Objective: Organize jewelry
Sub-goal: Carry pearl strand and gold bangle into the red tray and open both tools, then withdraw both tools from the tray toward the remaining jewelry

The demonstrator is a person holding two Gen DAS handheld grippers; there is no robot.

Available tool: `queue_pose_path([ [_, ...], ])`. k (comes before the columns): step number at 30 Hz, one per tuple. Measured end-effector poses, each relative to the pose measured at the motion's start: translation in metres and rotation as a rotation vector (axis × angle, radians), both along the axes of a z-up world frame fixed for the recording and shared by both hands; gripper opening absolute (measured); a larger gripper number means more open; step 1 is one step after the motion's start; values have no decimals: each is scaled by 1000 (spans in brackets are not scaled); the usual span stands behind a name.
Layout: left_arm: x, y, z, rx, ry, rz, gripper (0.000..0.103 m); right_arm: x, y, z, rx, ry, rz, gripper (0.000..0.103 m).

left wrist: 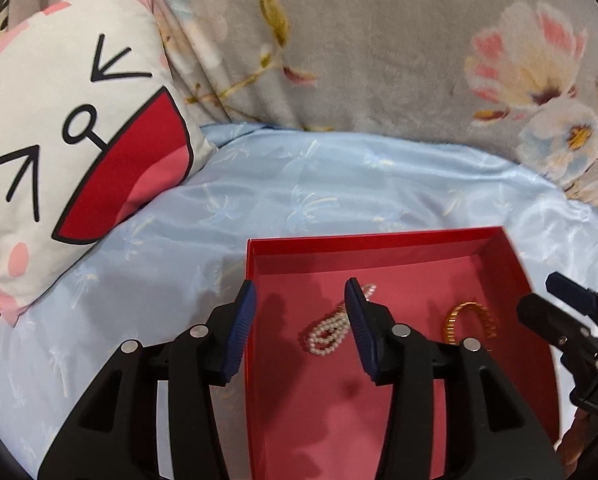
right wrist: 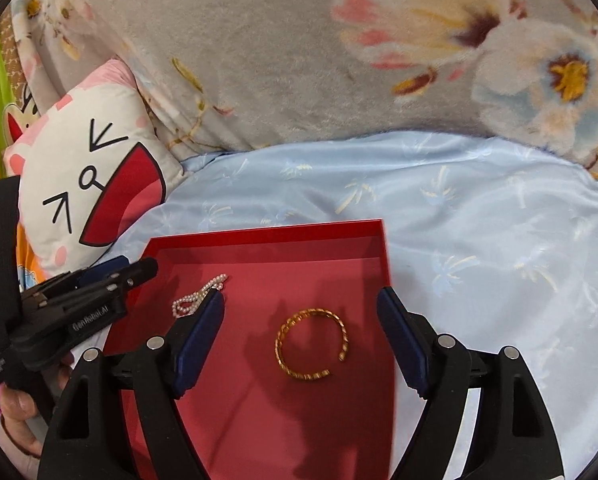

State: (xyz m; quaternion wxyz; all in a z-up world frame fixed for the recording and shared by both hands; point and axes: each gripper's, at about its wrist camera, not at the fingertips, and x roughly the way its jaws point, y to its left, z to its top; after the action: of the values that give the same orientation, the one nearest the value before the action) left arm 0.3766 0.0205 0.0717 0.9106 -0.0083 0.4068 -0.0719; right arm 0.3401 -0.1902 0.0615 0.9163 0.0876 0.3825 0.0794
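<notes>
Partly hidden behind a finger of the left gripper [left wrist: 301,312], the pearl strand [left wrist: 325,334] lies in the red box [right wrist: 267,230] beside the gold bangle [right wrist: 311,344], the two apart. Both grippers tilt down over the box; the right gripper [right wrist: 301,324] stands spread wide, the left half spread, neither holding anything. A hand [right wrist: 15,412] is cut off by the frame edge.

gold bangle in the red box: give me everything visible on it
The gold bangle is an open cuff with a gap facing the lower right in the right wrist view. It looks like twisted or ribbed metal, shiny. It lies flat on the floor of the red box, toward the box's right side, apart from the pearl strand. Nothing grips it; the right gripper hangs open above it.
</notes>
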Motion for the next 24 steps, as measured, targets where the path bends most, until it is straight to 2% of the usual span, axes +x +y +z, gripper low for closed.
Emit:
queue_pose_path([
  [4, -41, 2, 27, -30, -73, -15, 64, -53, -11, 16, -32, -61, 2, 77],
  [6, -76, 0, 39, -25, -110, -38, 66, -90, -15, 18, -54, -83, 4, 78],
  [9, -123, 1, 44, -36, -111, -53, 69, -151, -15, 17, -100, -103, 7, 78],
  [13, -183, 7, 38, -67, -75, -47, 71, -234, -8, 8, -139, -109, 20, 78],
  [17, -235, 12, 24, -70, -46, -26, 71, -303, 7, -12, -169, -69, 64, 78],
  [22, -281, 18, 4, -92, 1, 9, 71, -344, 26, -34, -166, -19, 95, 76],
  [24, -294, 21, -3, -106, 20, 21, 71, -349, 30, -40, -155, -3, 91, 69],
])
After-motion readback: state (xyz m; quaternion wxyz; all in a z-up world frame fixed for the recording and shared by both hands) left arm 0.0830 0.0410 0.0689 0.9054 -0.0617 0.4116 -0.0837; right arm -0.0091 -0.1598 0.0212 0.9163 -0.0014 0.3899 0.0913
